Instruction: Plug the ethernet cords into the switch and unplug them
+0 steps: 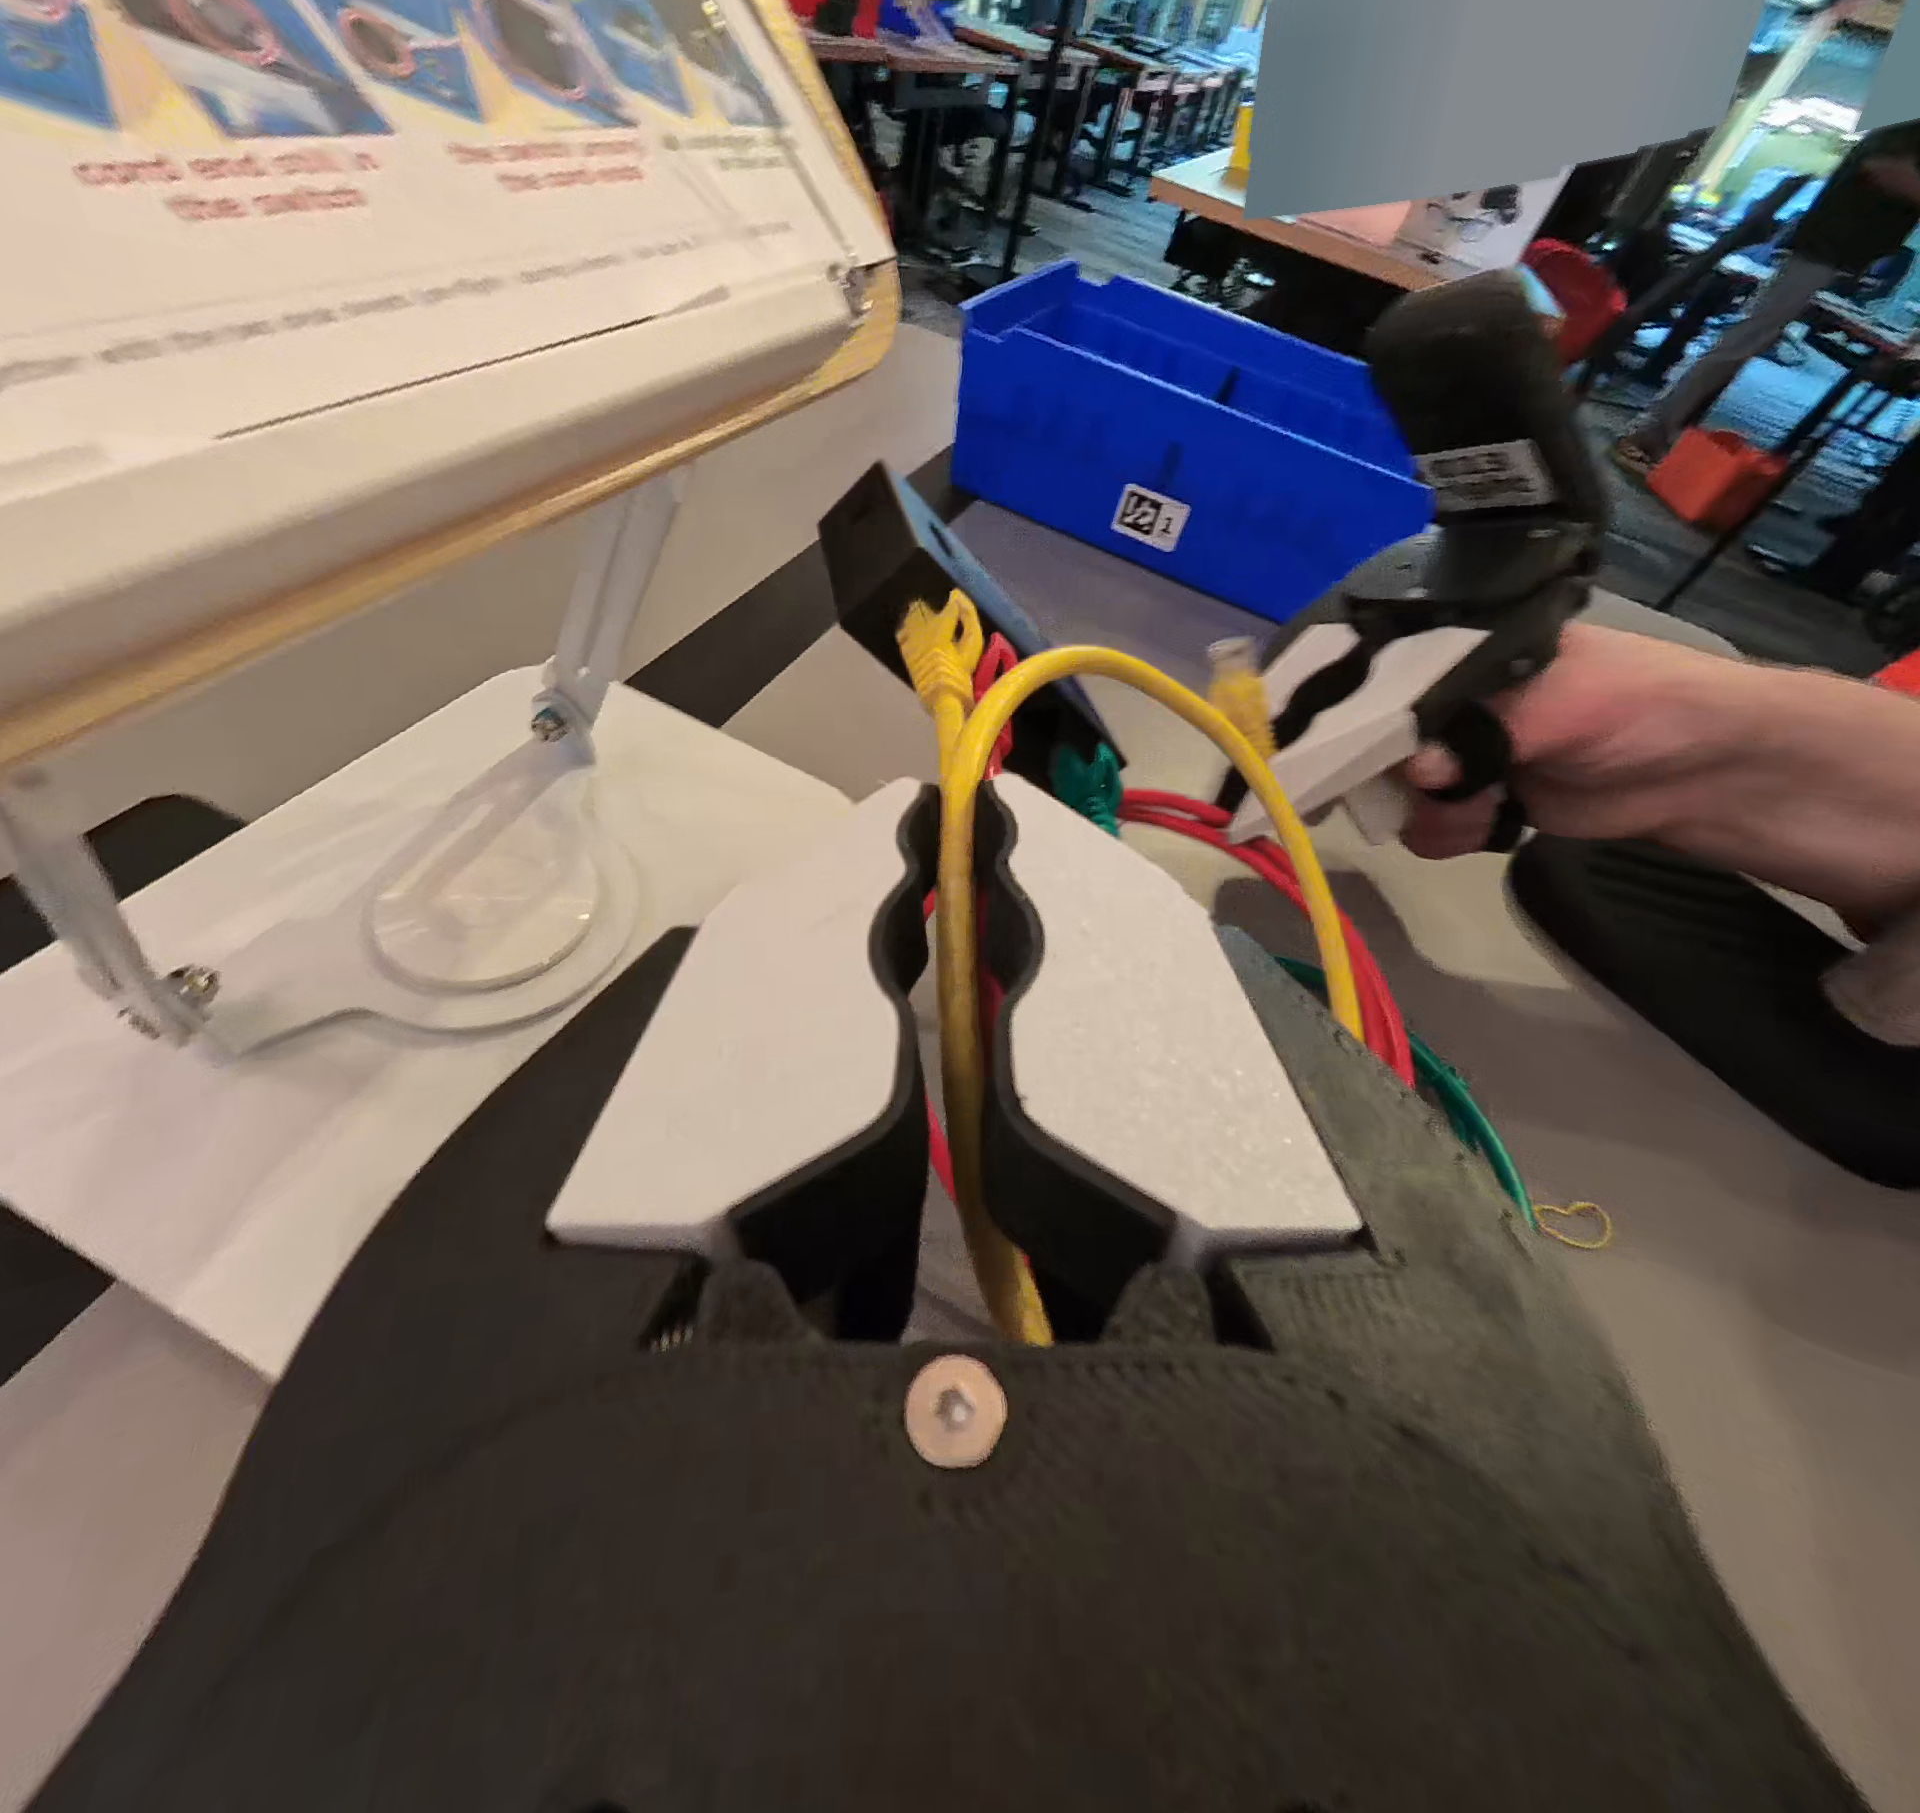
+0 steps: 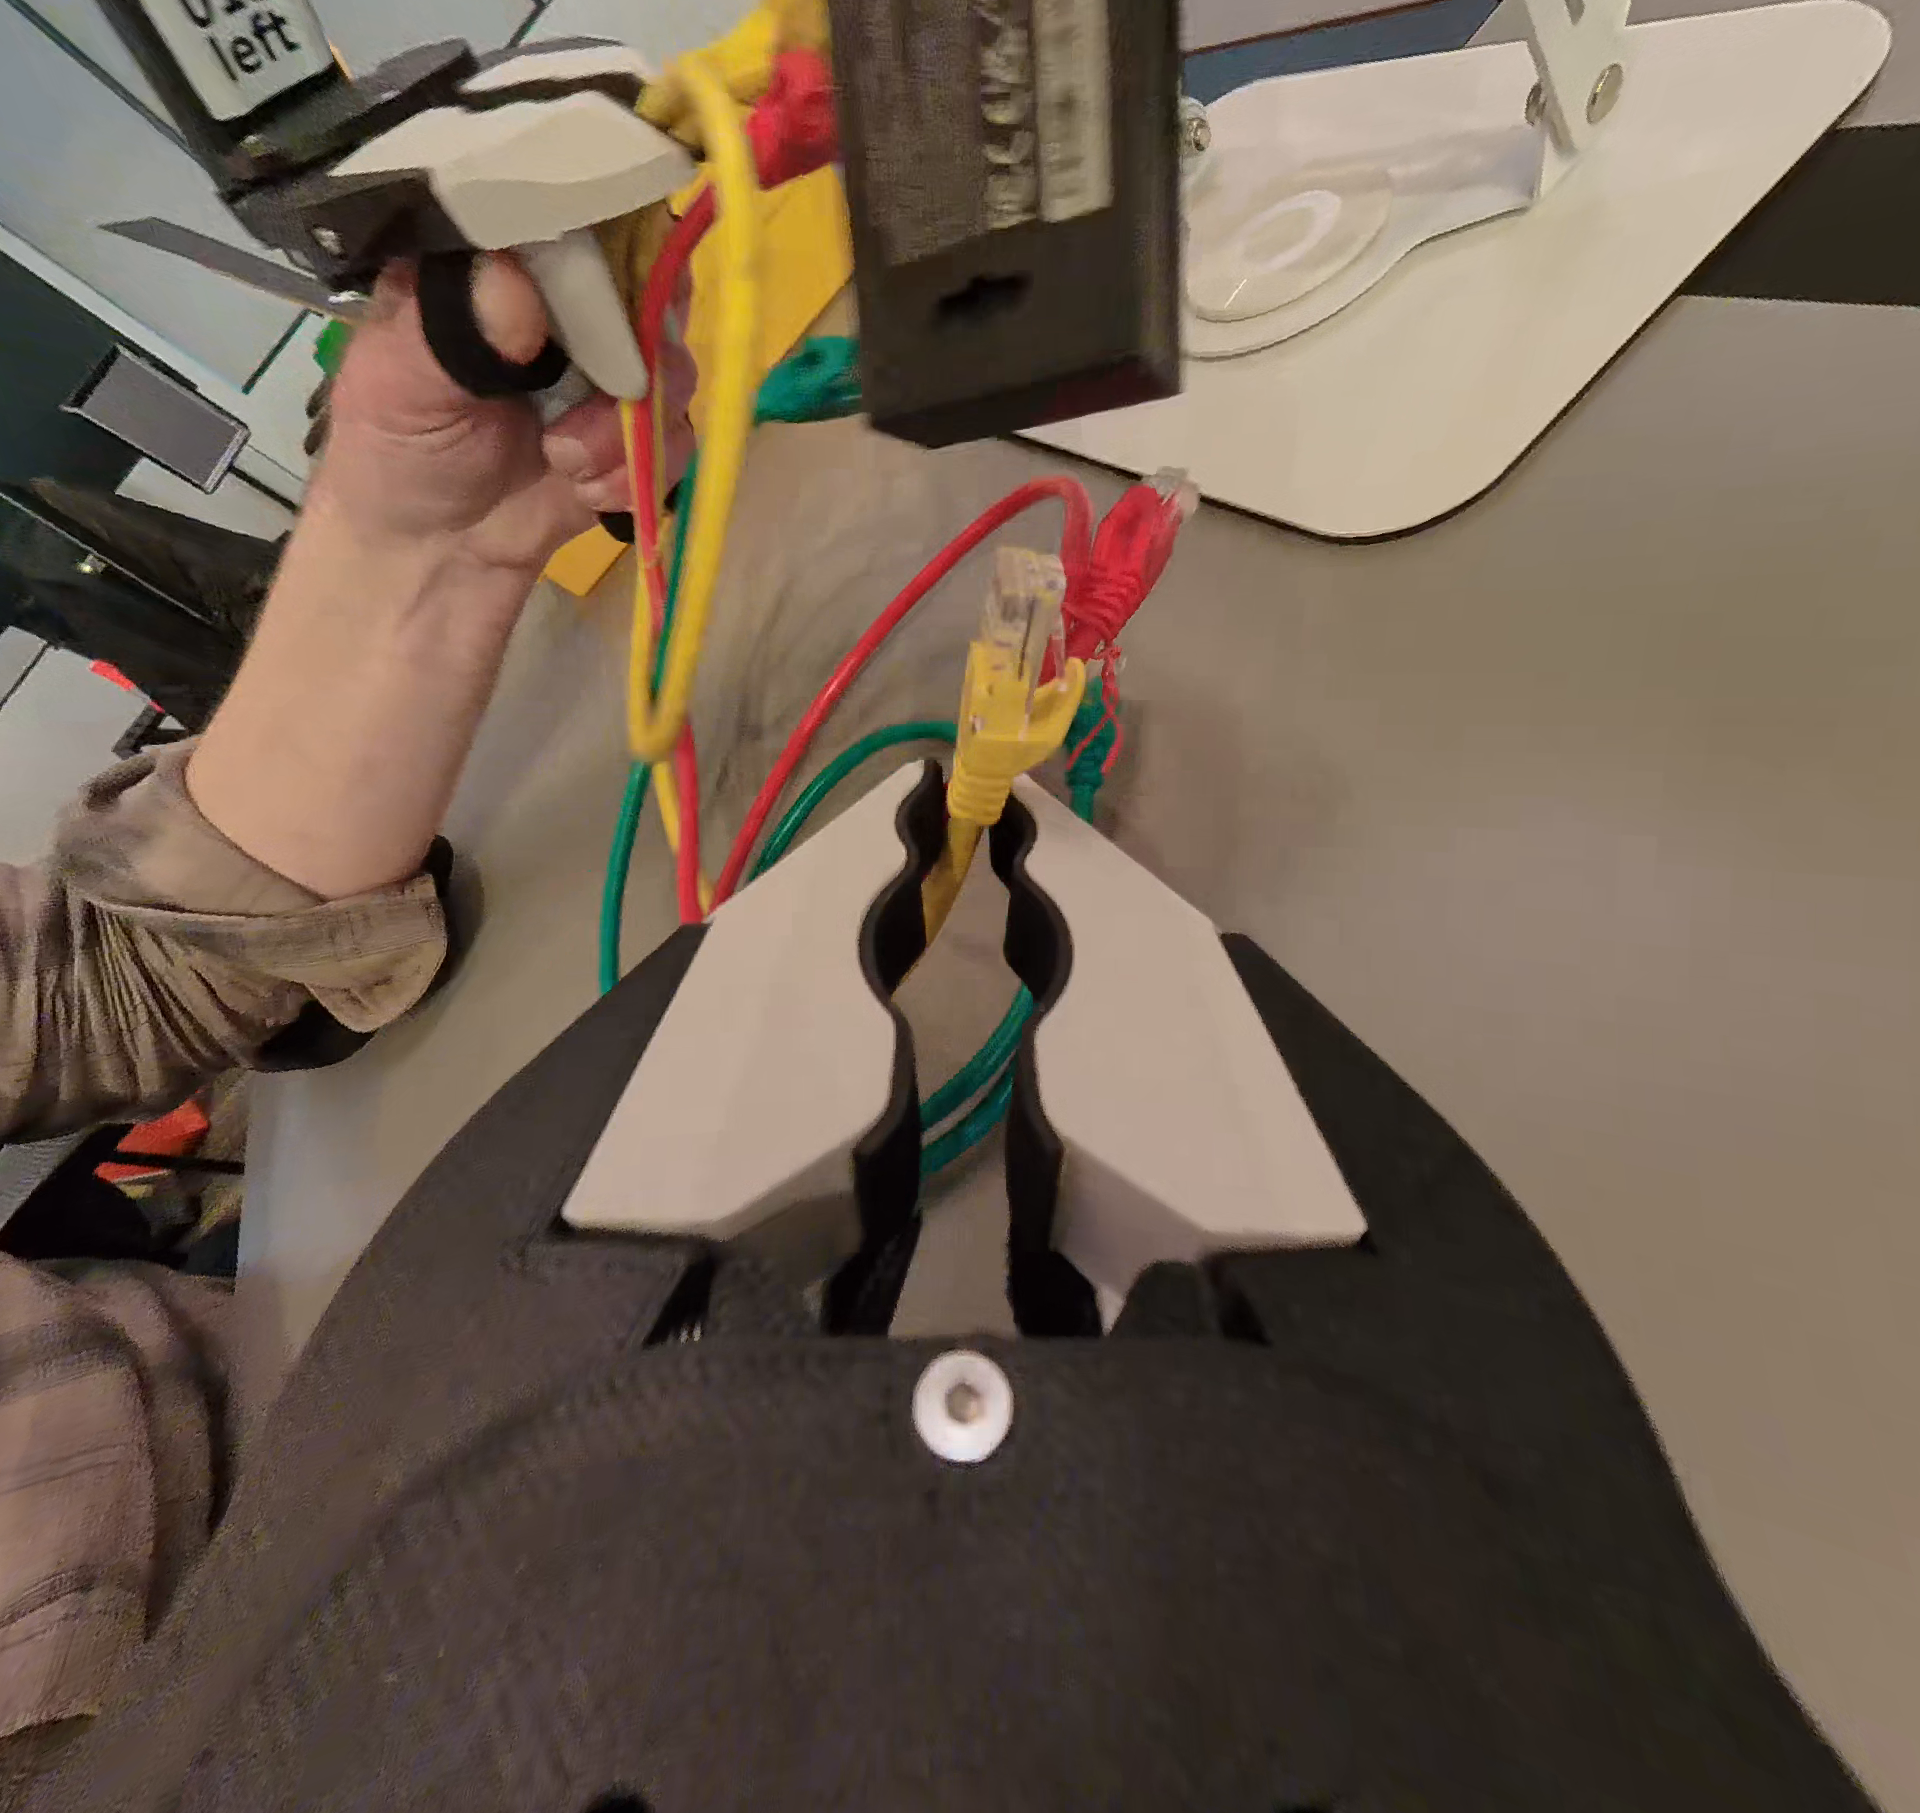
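The switch (image 1: 914,568), a small black box, hangs tilted above the grey tabletop (image 2: 1507,828), carried by its plugged cords. One end of the yellow cord (image 1: 961,932) sits in its far port, with a red plug (image 1: 992,667) beside it and a green plug (image 1: 1086,776) nearer. The left gripper (image 1: 961,807) is pinched on the yellow cord just below that plugged end. The cord arches to the right, where the right gripper (image 2: 971,787) pinches its other end just behind the free yellow plug (image 2: 1013,662), which points toward the switch without touching it. A loose red plug (image 2: 1127,548) and loops of red and green cord (image 2: 623,849) lie on the tabletop beneath. A blue bin (image 1: 1174,444) stands beyond the switch, and a white sign stand (image 1: 499,890) sits to the left.
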`<state>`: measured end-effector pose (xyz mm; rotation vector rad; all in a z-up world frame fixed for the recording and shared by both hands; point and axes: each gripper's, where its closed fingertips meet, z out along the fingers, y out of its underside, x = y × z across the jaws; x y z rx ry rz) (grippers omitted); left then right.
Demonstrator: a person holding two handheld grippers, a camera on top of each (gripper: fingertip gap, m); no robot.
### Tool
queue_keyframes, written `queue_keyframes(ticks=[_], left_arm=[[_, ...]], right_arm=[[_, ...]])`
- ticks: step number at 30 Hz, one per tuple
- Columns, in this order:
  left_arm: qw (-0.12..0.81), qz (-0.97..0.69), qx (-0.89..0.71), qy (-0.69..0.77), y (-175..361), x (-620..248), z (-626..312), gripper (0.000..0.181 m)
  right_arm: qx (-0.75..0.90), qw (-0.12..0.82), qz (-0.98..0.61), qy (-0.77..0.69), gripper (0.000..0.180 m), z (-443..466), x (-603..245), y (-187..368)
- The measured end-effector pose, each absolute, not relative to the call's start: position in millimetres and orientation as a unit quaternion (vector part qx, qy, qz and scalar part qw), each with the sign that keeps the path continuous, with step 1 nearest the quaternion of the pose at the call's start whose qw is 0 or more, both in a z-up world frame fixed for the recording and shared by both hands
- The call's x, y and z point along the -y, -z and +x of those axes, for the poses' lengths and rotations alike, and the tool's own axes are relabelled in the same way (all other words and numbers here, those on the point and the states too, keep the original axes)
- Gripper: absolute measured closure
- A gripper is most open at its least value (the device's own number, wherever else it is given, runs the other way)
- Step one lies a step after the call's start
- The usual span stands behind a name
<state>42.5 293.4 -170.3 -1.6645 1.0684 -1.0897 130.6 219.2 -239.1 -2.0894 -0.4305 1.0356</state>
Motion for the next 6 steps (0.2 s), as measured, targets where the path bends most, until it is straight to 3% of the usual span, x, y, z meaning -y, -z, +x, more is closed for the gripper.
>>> queue_keyframes(ticks=[1,6], left_arm=[[0.426,-0.671,-0.421,0.436,172,-295,42,0.175],[0.429,-0.693,-0.401,0.417,179,-304,40,0.175]], right_arm=[[0.167,0.382,-0.813,-0.407,0.173,131,-215,236],[0.187,0.397,-0.800,-0.409,0.175,120,-189,223]])
